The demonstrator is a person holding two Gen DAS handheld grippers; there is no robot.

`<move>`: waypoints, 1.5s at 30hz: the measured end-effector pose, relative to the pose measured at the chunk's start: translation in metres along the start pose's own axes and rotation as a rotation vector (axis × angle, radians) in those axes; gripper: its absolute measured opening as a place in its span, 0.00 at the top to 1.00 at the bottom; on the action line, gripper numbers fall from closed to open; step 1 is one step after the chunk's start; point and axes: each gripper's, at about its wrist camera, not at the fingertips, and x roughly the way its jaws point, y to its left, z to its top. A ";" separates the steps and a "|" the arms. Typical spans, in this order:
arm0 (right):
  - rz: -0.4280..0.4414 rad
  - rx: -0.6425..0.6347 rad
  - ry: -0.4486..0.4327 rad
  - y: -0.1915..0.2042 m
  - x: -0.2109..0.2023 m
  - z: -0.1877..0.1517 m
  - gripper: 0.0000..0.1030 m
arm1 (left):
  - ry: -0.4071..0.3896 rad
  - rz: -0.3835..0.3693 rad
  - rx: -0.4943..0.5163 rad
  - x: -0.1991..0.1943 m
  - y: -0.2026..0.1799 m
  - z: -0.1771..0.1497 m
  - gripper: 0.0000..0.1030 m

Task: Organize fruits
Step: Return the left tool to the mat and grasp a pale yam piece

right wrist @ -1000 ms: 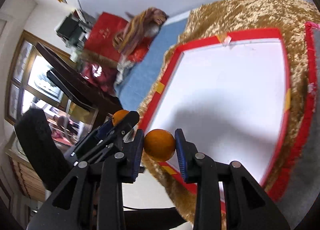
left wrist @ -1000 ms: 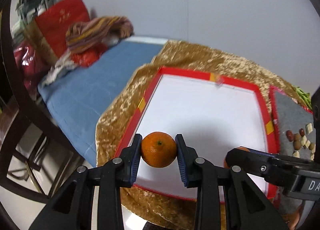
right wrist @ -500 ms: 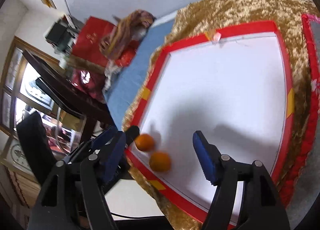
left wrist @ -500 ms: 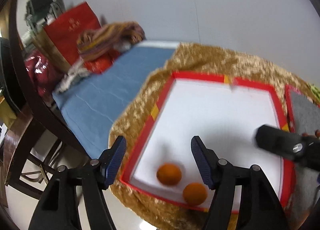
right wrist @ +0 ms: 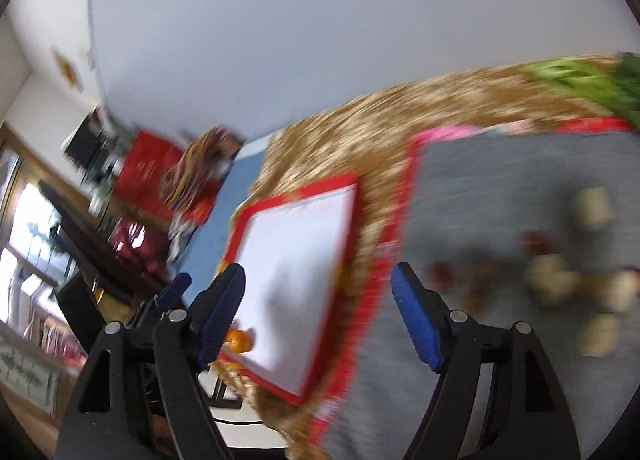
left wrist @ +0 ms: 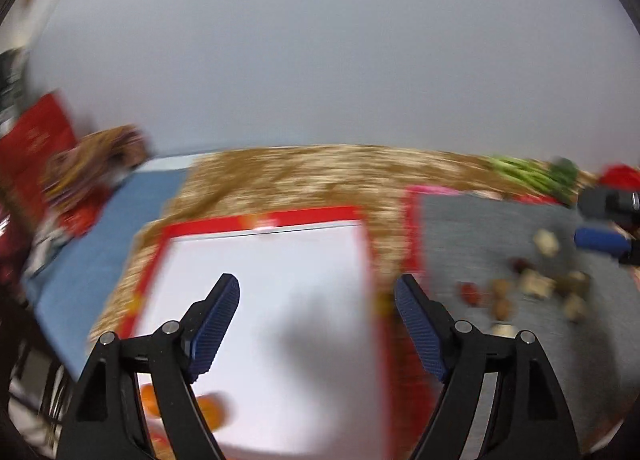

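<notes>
Two oranges [left wrist: 212, 412] lie at the near left corner of the white tray with the red rim [left wrist: 260, 220]; my left gripper's arm partly hides them. My left gripper [left wrist: 316, 288] hangs over the tray, jaws opening, nothing between them. In the right wrist view one orange [right wrist: 239, 340] shows at the red-rimmed tray's [right wrist: 296, 192] near corner. My right gripper [right wrist: 318, 280] is above the gap between tray and grey mat [right wrist: 480, 188], jaws opening and empty. Both views are blurred by motion.
A gold cloth [left wrist: 320, 172] covers the table. The grey mat [left wrist: 480, 228] on the right bears several small nuts and dates [left wrist: 504, 300]. Green vegetables [left wrist: 532, 176] lie behind it. A blue bed [left wrist: 92, 260] and red bags [left wrist: 36, 140] are on the left.
Both grippers let go of their oranges, which now rest in the tray's near left corner. Both jaws spread wide and both grippers swung right towards the grey mat.
</notes>
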 end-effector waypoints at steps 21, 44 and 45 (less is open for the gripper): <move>-0.295 0.150 0.131 -0.129 0.015 0.055 0.33 | 0.227 -0.363 0.211 0.040 -0.063 -0.026 0.23; -0.183 0.222 0.049 -0.116 -0.069 0.016 0.71 | 0.302 -0.427 0.252 0.071 -0.117 -0.032 0.62; -0.171 0.224 0.045 -0.113 -0.069 0.014 0.71 | 0.303 -0.425 0.250 0.072 -0.118 -0.032 0.64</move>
